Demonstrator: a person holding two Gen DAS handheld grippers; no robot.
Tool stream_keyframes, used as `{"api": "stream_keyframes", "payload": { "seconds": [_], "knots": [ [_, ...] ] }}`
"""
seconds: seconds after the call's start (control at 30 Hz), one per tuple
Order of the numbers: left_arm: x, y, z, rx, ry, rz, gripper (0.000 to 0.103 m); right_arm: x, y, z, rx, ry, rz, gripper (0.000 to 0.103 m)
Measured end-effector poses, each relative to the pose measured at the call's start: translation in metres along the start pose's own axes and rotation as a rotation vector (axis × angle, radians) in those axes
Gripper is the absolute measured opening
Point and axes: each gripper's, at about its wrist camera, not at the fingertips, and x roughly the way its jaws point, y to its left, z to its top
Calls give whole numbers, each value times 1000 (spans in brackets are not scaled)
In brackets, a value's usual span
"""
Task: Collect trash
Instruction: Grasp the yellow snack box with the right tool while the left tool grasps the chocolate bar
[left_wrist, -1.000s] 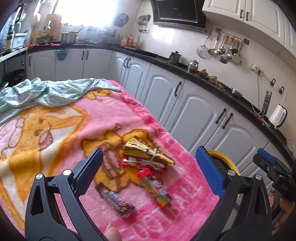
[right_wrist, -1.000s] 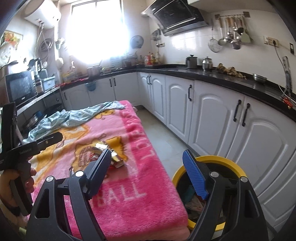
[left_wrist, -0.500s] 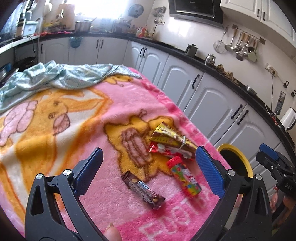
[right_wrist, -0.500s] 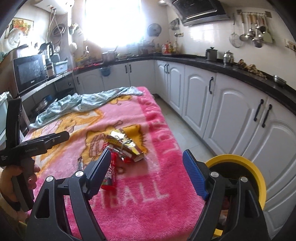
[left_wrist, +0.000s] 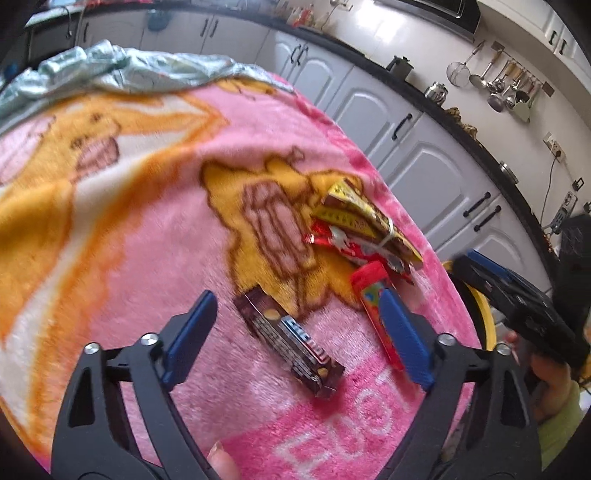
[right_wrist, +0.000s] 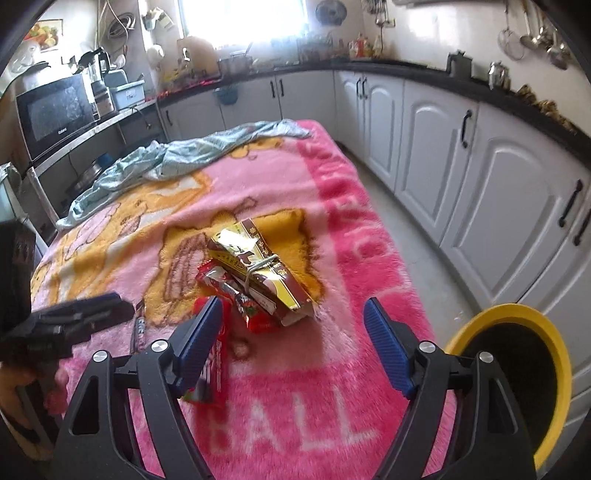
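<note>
Trash lies on a pink cartoon blanket (left_wrist: 147, 221): a brown chocolate bar wrapper (left_wrist: 291, 341), a red candy tube (left_wrist: 375, 306), a red wrapper (left_wrist: 343, 243) and a gold snack bag (left_wrist: 365, 221). My left gripper (left_wrist: 299, 338) is open, low over the chocolate bar wrapper, which lies between its fingers. My right gripper (right_wrist: 291, 347) is open above the blanket, just short of the gold snack bag (right_wrist: 258, 266) and red wrapper (right_wrist: 251, 310); the candy tube (right_wrist: 214, 362) sits behind its left finger. The right gripper also shows at the right of the left wrist view (left_wrist: 517, 306).
A yellow-rimmed black bin (right_wrist: 517, 380) stands on the floor right of the blanket's edge. A crumpled pale blue cloth (right_wrist: 184, 155) lies at the blanket's far end. White kitchen cabinets (right_wrist: 480, 166) line the right side.
Both grippers have moved forward and down toward the trash. The left one now straddles the chocolate bar wrapper; the right one has closed in on the gold bag.
</note>
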Motion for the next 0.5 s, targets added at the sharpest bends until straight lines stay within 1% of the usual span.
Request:
{"api": "stream_keyframes", "payload": {
  "seconds": [0.03,0.1,0.13,0.17,0.2,0.27,0.33,0.37,0.4,0.43,0.47,0.5],
  "knots": [
    [2,0,-1,-5,9,-8,71,5,0,2,3,8,12,73],
    [9,0,-6,-19,32,-18,58,20,1,8,-4,28,41,72],
    [11,-1,-7,-21,39,-20,55,25,2,10,-8,38,54,71],
    [14,-1,-9,-18,45,-17,50,32,3,12,-11,51,68,68],
    [16,-2,-10,-16,45,-15,47,38,3,14,-9,65,79,66],
    [18,-1,-11,-13,39,-10,45,52,3,18,3,88,98,65],
    [19,2,-10,-22,36,-6,40,64,2,23,10,111,119,63],
    [19,3,-10,-22,36,-4,35,67,1,24,8,120,119,62],
    [20,4,-10,-20,35,4,30,73,2,26,1,135,125,59],
    [20,6,-9,-18,35,10,27,77,2,27,-4,141,129,56],
    [20,7,-10,-18,34,15,22,81,3,28,-12,146,132,49],
    [20,9,-10,-16,34,19,18,85,3,29,-15,156,135,48]
  ]
}}
